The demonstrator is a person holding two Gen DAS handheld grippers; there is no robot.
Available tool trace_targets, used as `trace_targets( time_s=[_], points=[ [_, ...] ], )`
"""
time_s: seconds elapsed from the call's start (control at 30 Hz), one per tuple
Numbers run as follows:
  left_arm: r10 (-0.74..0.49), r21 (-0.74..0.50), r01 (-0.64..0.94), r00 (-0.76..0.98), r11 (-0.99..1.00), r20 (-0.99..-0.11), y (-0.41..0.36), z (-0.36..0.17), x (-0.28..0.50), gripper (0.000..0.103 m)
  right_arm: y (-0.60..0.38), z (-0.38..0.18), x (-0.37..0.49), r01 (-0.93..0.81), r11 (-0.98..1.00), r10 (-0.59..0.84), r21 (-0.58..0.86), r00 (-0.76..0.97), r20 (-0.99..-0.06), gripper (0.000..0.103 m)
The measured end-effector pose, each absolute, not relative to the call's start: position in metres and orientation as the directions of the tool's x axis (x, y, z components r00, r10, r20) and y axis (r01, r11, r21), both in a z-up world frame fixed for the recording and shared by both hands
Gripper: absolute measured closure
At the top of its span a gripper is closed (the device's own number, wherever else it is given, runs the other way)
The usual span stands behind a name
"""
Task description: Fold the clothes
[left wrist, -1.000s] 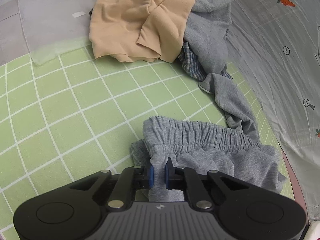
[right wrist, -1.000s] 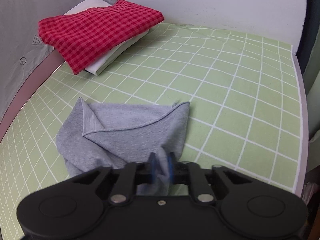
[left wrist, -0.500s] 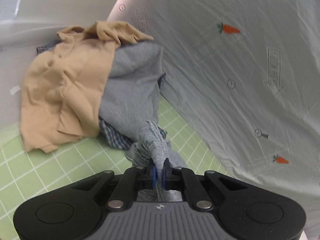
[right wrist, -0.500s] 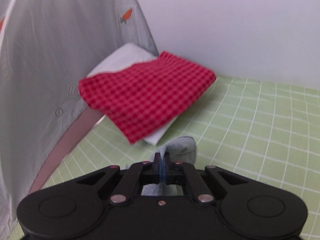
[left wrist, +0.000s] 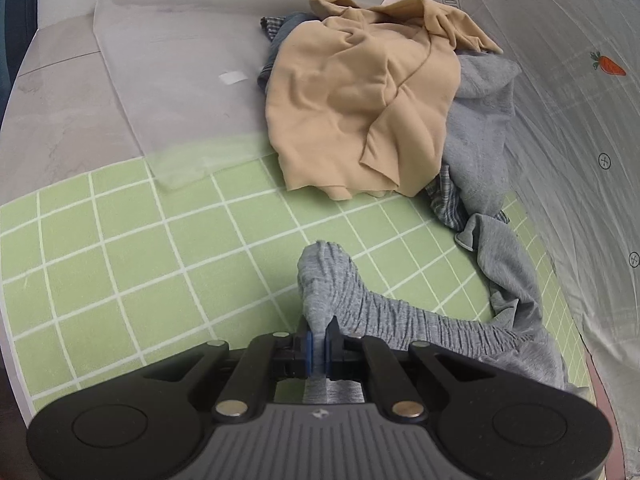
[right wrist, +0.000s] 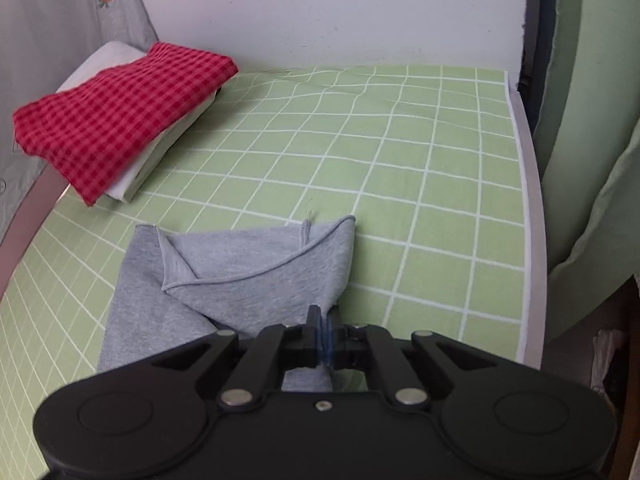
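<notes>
Grey shorts lie stretched across the green grid mat [left wrist: 140, 248]. In the left wrist view their gathered elastic waistband [left wrist: 400, 316] runs off to the right, and my left gripper [left wrist: 318, 344] is shut on its bunched end. In the right wrist view the leg end of the grey shorts [right wrist: 248, 276] lies on the mat with a folded-over flap. My right gripper [right wrist: 323, 336] holds the near corner of that cloth between its blue pads, and its jaws are opening.
A loose pile with a tan garment [left wrist: 360, 92] and a grey garment [left wrist: 480, 132] sits at the mat's far end. A folded red checked cloth [right wrist: 120, 116] rests on a white folded item [right wrist: 168, 148]. A grey carrot-print fabric wall [left wrist: 580, 120] borders one side.
Both grippers swung the shorts up off the mat half a second ago and have brought them back down. The cloth now lies flatter and more stretched than a second ago.
</notes>
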State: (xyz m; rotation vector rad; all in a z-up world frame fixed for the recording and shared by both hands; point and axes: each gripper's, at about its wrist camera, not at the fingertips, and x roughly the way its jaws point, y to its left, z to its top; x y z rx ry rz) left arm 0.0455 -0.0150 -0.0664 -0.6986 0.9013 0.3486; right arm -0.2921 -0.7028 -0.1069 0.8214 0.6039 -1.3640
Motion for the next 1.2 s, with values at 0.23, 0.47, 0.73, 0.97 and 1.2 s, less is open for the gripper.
trace_targets(
  time_s=[0.23, 0.47, 0.73, 0.97, 1.2],
  points=[
    [0.001, -0.399, -0.56, 0.581, 0.726, -0.814, -0.022, -0.068, 0.044, 0.096, -0.677, -0.083, -0.222, 0.966, 0.256, -0.709, -0.03, 0.166, -0.686, 0.034],
    [-0.004, -0.409, -0.578, 0.574, 0.706, -0.819, -0.02, -0.074, 0.036, 0.096, -0.664, -0.105, -0.15, 0.908, 0.409, -0.553, 0.087, 0.323, -0.768, 0.033],
    [0.0, -0.392, -0.593, 0.552, 0.704, -0.834, -0.018, -0.081, 0.032, 0.096, -0.67, -0.124, -0.118, 0.916, 0.4, -0.548, -0.002, 0.238, -0.802, 0.047],
    [0.011, -0.37, -0.604, 0.531, 0.706, -0.848, -0.02, -0.084, 0.039, 0.096, -0.696, -0.117, -0.117, 0.937, 0.346, -0.516, 0.04, 0.226, -0.826, 0.101],
    [0.002, -0.403, -0.607, 0.554, 0.685, -0.832, -0.031, -0.08, 0.064, 0.097, -0.707, -0.113, -0.08, 0.9, 0.418, -0.459, 0.123, 0.325, -0.827, 0.102]
  ],
)
